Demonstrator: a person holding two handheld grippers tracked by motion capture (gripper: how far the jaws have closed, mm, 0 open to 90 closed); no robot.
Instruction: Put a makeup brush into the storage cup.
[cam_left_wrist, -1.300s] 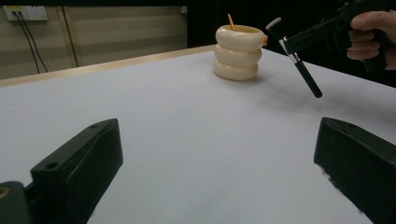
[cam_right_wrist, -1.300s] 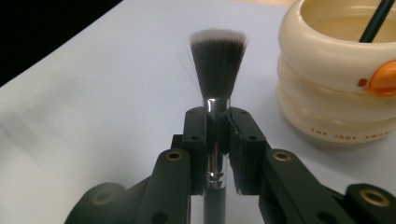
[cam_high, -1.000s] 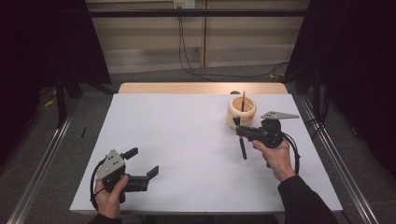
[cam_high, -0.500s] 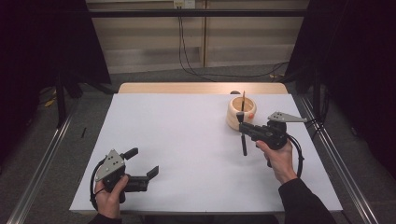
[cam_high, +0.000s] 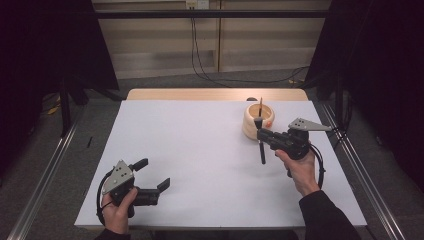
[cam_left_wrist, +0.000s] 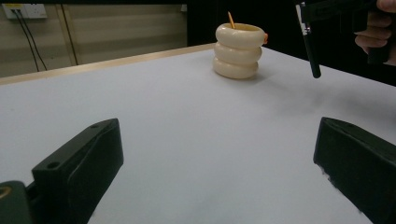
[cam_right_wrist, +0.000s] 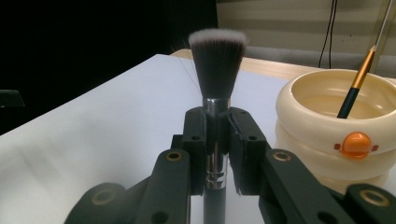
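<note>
My right gripper (cam_high: 260, 134) is shut on a black makeup brush (cam_high: 262, 152), held upright just in front of a cream ringed cup (cam_high: 250, 125). In the right gripper view the pads clamp the brush's silver ferrule (cam_right_wrist: 215, 140), with the bristle head (cam_right_wrist: 218, 56) pointing up; the cup (cam_right_wrist: 327, 135) stands to the right with a thin brush (cam_right_wrist: 357, 84) leaning in it. My left gripper (cam_high: 154, 173) rests open at the table's near left, nothing between its fingers. The left gripper view shows the cup (cam_left_wrist: 236, 51) and the brush handle (cam_left_wrist: 311, 53) far off.
The white table top (cam_high: 200, 145) ends in a wooden strip (cam_high: 215, 94) at the far edge. Metal rails (cam_high: 360, 165) run along both sides of the table. Cables (cam_high: 200, 65) hang down the back wall. Dark curtains stand left and right.
The right hand has shifted slightly to the right, the brush still upright beside the cup. The left gripper has not moved.
</note>
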